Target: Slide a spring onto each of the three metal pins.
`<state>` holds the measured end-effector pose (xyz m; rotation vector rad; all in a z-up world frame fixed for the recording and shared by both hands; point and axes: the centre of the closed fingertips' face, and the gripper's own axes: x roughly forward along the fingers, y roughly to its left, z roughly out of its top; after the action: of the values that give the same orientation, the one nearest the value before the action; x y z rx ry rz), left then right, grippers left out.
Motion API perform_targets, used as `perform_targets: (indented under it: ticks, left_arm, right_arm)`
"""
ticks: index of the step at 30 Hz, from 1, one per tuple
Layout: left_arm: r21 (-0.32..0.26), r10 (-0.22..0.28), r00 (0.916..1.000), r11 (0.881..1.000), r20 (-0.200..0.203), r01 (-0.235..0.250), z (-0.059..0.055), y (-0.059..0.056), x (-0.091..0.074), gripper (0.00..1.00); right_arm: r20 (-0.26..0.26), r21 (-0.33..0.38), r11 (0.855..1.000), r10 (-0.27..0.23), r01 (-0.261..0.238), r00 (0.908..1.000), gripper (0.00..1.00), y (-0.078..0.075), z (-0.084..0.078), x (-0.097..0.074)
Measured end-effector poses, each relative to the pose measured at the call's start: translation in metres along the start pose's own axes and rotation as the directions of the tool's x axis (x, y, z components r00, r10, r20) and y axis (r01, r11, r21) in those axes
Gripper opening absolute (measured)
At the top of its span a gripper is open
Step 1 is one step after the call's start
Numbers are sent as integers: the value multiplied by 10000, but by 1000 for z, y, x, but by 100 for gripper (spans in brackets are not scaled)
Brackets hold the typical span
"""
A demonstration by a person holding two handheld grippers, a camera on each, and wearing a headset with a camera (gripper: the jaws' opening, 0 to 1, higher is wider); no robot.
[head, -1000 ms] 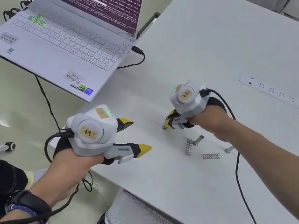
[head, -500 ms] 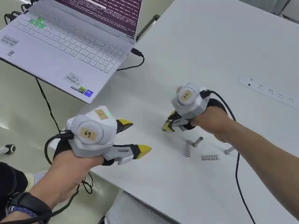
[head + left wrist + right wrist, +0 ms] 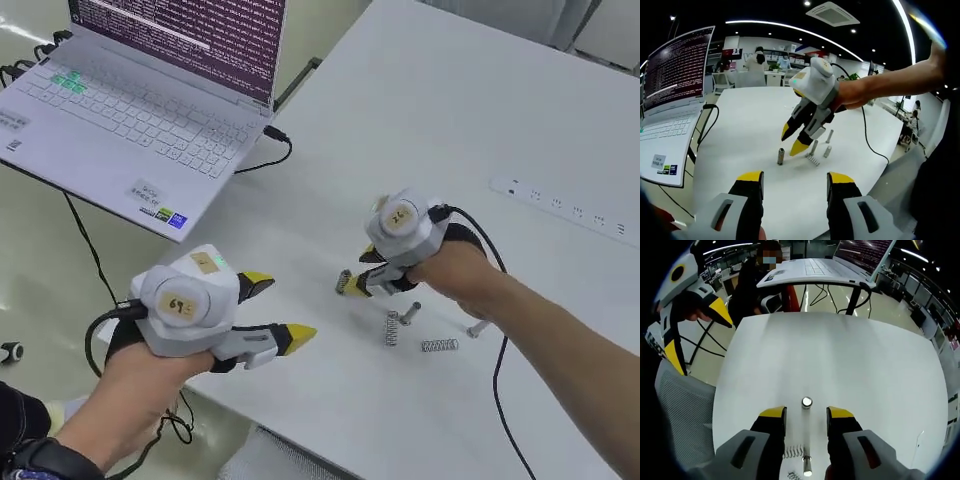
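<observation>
Closest to you, your yellow-tipped left gripper [image 3: 280, 308] hangs at the near edge of the white table [image 3: 420, 150], its jaws wide apart and holding nothing. Past it, one small coiled metal spring [image 3: 438, 346] lies flat, and another spring [image 3: 391, 327] stands beside a short silver metal pin [image 3: 410, 313]. Your right gripper [image 3: 792, 140] is open too. Its tips hang just above a standing pin [image 3: 781, 156] that looks to wear a spring already, and they are not touching it. Careful: a bump from those tips could knock it over, and a loose spring may roll away, so pinch gently.
</observation>
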<state>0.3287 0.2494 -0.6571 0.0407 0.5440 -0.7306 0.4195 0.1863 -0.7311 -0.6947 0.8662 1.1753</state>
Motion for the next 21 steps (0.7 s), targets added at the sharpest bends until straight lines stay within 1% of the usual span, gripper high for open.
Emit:
perform_targets:
  ticks: [7,9,12,17,21]
  left_arm:
    - [36,28,10000,10000,29,-28,1,-3,-2,46]
    - [49,69,10000,10000,56,-69,2,-3,-4,46]
    - [25,132,9999,9999,109,-132,3,-3,-5,45]
    - [40,179,9997,9998,179,-180,6,-3,-6,45]
    - [41,200,9996,9998,189,-201,6,-3,-7,45]
  right_arm:
    - [314,261,9993,-273,265,9991,31,4,-1,-13]
    - [434,278,9987,-436,424,9981,31,4,-2,-17]
    - [536,445,9977,-531,508,9971,32,5,-4,-21]
    - [944,882,9937,-769,686,9926,33,6,-3,-31]
    - [1135,1085,9910,-907,784,9894,34,8,-4,-38]
